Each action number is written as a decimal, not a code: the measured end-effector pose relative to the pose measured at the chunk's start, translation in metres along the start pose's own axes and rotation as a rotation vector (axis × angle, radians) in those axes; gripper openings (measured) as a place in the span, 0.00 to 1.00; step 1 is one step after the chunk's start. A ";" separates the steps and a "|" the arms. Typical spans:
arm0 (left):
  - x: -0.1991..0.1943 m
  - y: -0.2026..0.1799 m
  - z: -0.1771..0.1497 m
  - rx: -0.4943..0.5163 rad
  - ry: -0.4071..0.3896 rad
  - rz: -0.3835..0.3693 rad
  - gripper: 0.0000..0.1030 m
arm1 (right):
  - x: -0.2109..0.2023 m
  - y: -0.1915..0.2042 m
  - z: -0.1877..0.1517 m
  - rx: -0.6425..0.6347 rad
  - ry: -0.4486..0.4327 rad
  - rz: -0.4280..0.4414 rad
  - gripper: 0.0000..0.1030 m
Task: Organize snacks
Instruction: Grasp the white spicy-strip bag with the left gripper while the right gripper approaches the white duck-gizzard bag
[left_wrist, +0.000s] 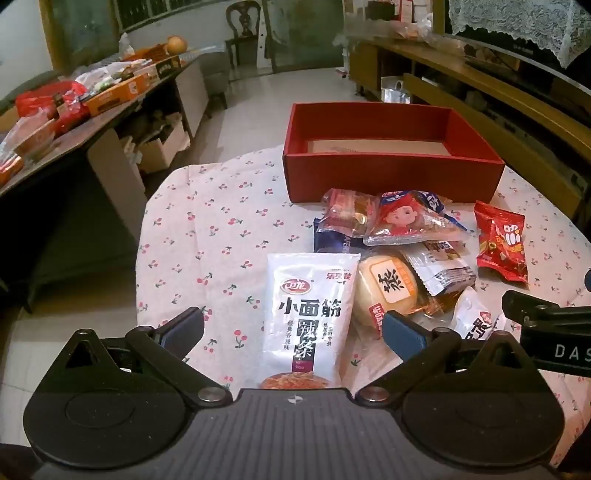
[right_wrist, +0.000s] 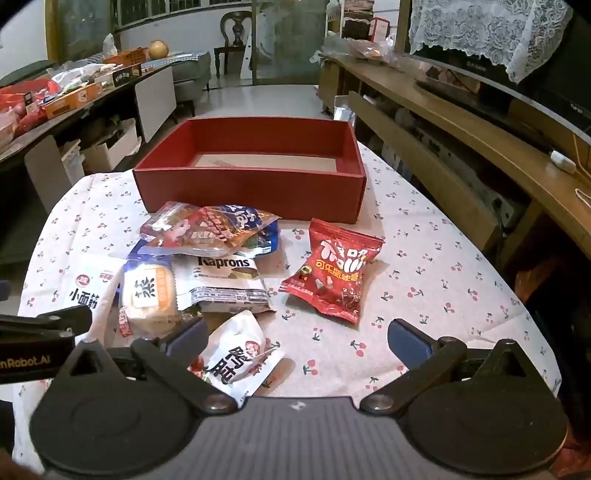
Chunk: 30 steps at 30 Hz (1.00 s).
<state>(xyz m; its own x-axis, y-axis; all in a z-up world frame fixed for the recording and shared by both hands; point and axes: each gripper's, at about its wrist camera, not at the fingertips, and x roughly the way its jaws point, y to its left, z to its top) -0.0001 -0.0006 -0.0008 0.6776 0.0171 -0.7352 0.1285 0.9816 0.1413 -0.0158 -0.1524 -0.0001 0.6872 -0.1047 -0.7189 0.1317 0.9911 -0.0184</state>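
Note:
An empty red box (left_wrist: 391, 181) (right_wrist: 255, 192) stands at the far side of the cherry-print table. In front of it lies a heap of snack packets: a tall white pouch (left_wrist: 308, 314) (right_wrist: 86, 291), a round yellow cake (left_wrist: 388, 288) (right_wrist: 147, 295), a white Kaprons pack (right_wrist: 221, 284), a cartoon-face pack (left_wrist: 410, 218) (right_wrist: 207, 229) and a red candy bag (left_wrist: 500, 242) (right_wrist: 334, 269). My left gripper (left_wrist: 293, 328) hovers open over the white pouch's lower half. My right gripper (right_wrist: 297, 341) hangs open above a small white packet (right_wrist: 240, 354). Neither holds anything.
A long dark side table (left_wrist: 92, 122) loaded with boxes and bags runs along the left. A wooden TV bench (right_wrist: 480, 122) stands close on the right. The tablecloth (right_wrist: 424, 280) is bare right of the red candy bag. The right gripper's body (left_wrist: 554, 328) juts in beside the left one.

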 end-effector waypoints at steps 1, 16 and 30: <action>0.000 0.000 0.000 -0.003 0.004 -0.002 1.00 | 0.000 0.000 0.000 0.000 0.001 0.001 1.00; 0.005 0.001 -0.002 -0.010 0.039 -0.015 1.00 | 0.006 0.005 -0.005 -0.008 0.030 0.001 1.00; 0.008 -0.001 -0.003 0.004 0.053 -0.036 1.00 | 0.010 0.002 -0.002 0.000 0.054 0.014 1.00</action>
<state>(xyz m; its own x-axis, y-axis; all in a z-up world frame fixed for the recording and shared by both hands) 0.0027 -0.0005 -0.0089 0.6335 -0.0085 -0.7737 0.1550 0.9810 0.1162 -0.0100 -0.1515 -0.0093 0.6493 -0.0863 -0.7556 0.1227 0.9924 -0.0079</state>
